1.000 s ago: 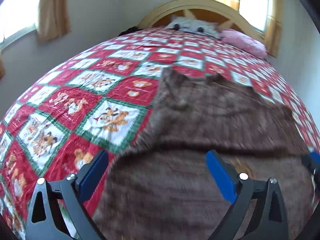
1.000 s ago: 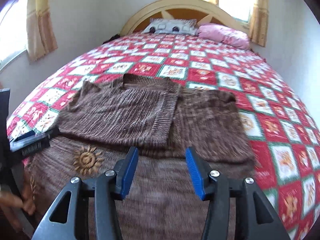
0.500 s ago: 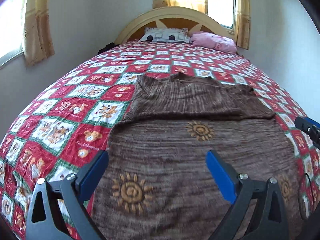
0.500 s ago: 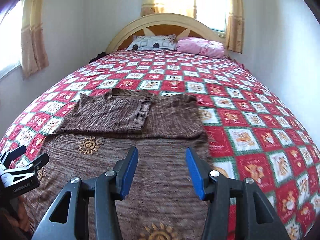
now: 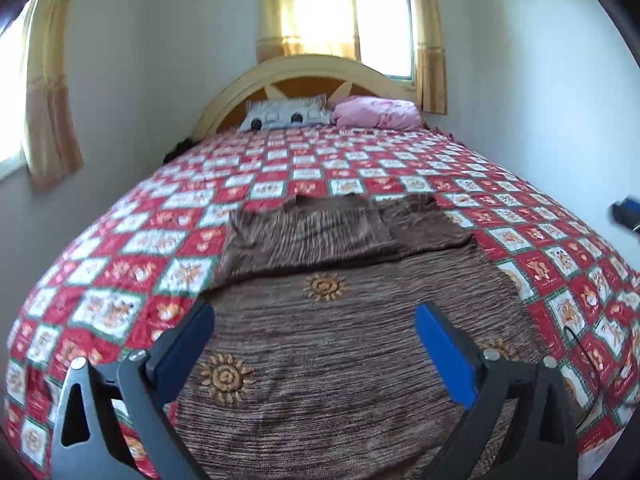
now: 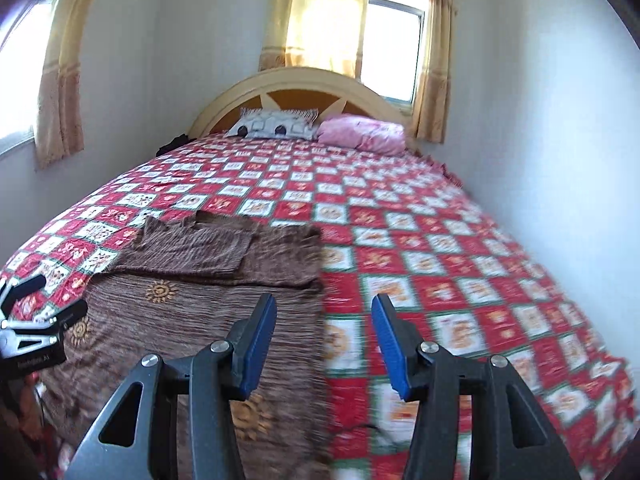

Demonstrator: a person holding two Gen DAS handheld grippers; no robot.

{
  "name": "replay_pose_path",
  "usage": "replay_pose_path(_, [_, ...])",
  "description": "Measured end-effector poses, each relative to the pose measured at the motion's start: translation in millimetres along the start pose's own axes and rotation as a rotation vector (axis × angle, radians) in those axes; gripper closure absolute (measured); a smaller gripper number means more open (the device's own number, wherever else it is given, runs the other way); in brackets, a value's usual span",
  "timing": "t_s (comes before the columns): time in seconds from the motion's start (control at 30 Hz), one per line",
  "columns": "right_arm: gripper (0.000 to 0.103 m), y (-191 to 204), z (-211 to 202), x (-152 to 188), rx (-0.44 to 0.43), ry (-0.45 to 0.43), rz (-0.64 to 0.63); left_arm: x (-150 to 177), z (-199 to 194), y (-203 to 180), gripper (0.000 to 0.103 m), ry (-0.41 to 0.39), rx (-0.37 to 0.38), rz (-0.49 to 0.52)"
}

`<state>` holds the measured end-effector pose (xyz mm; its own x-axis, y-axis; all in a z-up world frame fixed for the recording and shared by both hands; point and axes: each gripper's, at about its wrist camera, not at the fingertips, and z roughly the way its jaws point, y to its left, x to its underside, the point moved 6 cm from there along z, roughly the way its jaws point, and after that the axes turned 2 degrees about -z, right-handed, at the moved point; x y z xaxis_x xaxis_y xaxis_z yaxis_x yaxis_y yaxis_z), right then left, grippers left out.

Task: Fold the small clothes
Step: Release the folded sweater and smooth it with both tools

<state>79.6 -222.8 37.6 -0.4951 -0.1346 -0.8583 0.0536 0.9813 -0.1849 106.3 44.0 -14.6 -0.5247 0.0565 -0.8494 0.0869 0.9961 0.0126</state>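
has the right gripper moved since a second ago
Yes. The right gripper has pulled back and up from the brown garment: the headboard looks smaller, and more wall shows above it.

- Bed (image 5: 500, 184): covered by a red-and-white checked quilt (image 6: 440, 240).
- Brown garment (image 5: 340, 340): spread flat on the quilt at the near end, upper part folded over.
- Grey pillow (image 5: 286, 116) and pink pillow (image 5: 378, 114): side by side against the headboard (image 5: 308, 68).

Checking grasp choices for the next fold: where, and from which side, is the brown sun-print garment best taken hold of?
Probably the two near hem corners of the brown garment, one per gripper, coming from the foot of the bed. Its top is already folded in at the far end, and the long flat lower part lies nearest. Left gripper and right gripper both stand open and empty above it.
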Motion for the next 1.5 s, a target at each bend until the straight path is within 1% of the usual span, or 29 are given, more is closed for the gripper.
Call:
replay_pose_path(0.03, [0.052,-12,-10,-1,0.030,-0.009,-0.011,-3,-3,-2,0.000,-0.007,-0.008,0.009])
replay_pose_path(0.17, [0.052,-84,-79,-3,0.207,-0.042,-0.030,-11,-14,-12,0.000,-0.016,-0.006,0.015])
replay_pose_path(0.2, [0.052,-99,-94,-3,0.244,-0.039,-0.032,-12,-15,-15,0.000,-0.015,-0.003,0.015])
replay_pose_path(0.33, [0.051,-162,-168,-1,0.454,-0.014,-0.033,-10,-18,-25,0.000,0.003,0.014,0.015])
replay_pose_path(0.37, [0.042,-171,-182,-1,0.489,-0.018,-0.027,-9,-18,-28,0.000,0.006,0.017,0.016])
replay_pose_path(0.4, [0.036,-178,-194,0,0.520,-0.023,-0.018,-8,-19,-31,0.000,0.010,0.017,0.019])
replay_pose_path(0.43, [0.026,-182,-205,1,0.543,-0.031,-0.007,-7,-20,-32,0.000,0.012,0.013,0.021])
replay_pose_path(0.47, [0.026,-182,-210,3,0.541,-0.042,0.000,-6,-20,-33,0.000,0.015,0.010,0.024])
replay_pose_path(0.53, [0.026,-169,-205,9,0.485,-0.058,0.006,-5,-22,-34,0.000,0.018,0.005,0.030])
replay_pose_path(0.6, [0.026,-148,-186,17,0.399,-0.050,-0.003,-4,-24,-32,0.000,0.020,-0.015,0.038])
replay_pose_path(0.7, [0.026,-109,-136,31,0.241,0.011,-0.030,-3,-26,-25,0.000,0.020,-0.055,0.056])
replay_pose_path(0.8, [0.026,-58,-85,48,0.077,0.083,-0.052,0,-24,-16,0.000,0.033,-0.113,0.072])
replay_pose_path(0.87, [0.026,-34,-66,60,0.015,0.119,-0.061,3,-22,-11,0.000,0.046,-0.132,0.071])
replay_pose_path(0.93, [0.026,-11,-48,72,-0.058,0.152,-0.056,8,-20,-4,0.000,0.066,-0.133,0.072])
replay_pose_path(1.0, [0.026,5,-37,85,-0.124,0.174,-0.040,15,-15,9,0.000,0.103,-0.106,0.049])
replay_pose_path(1.1, [0.026,14,-21,106,-0.161,0.218,-0.020,30,-4,41,0.000,0.188,-0.046,-0.026])
replay_pose_path(1.13, [0.026,14,-17,115,-0.179,0.236,-0.004,36,-2,53,0.000,0.206,-0.037,-0.053])
replay_pose_path(1.23, [0.026,7,-3,131,-0.220,0.276,0.059,56,2,92,0.000,0.245,-0.035,-0.116])
replay_pose_path(1.3, [0.026,2,5,140,-0.236,0.302,0.106,68,0,110,0.000,0.257,-0.031,-0.143])
replay_pose_path(1.33, [0.027,-2,10,145,-0.247,0.316,0.132,75,-2,118,0.000,0.264,-0.022,-0.161])
replay_pose_path(1.37, [0.031,-3,14,149,-0.261,0.329,0.154,77,-1,121,0.001,0.275,-0.016,-0.172])
replay_pose_path(1.43, [0.035,-5,19,155,-0.281,0.350,0.182,86,0,124,0.002,0.307,0.014,-0.197])
replay_pose_path(1.5, [0.035,-6,21,161,-0.291,0.359,0.192,95,-2,124,0.003,0.326,0.055,-0.209])
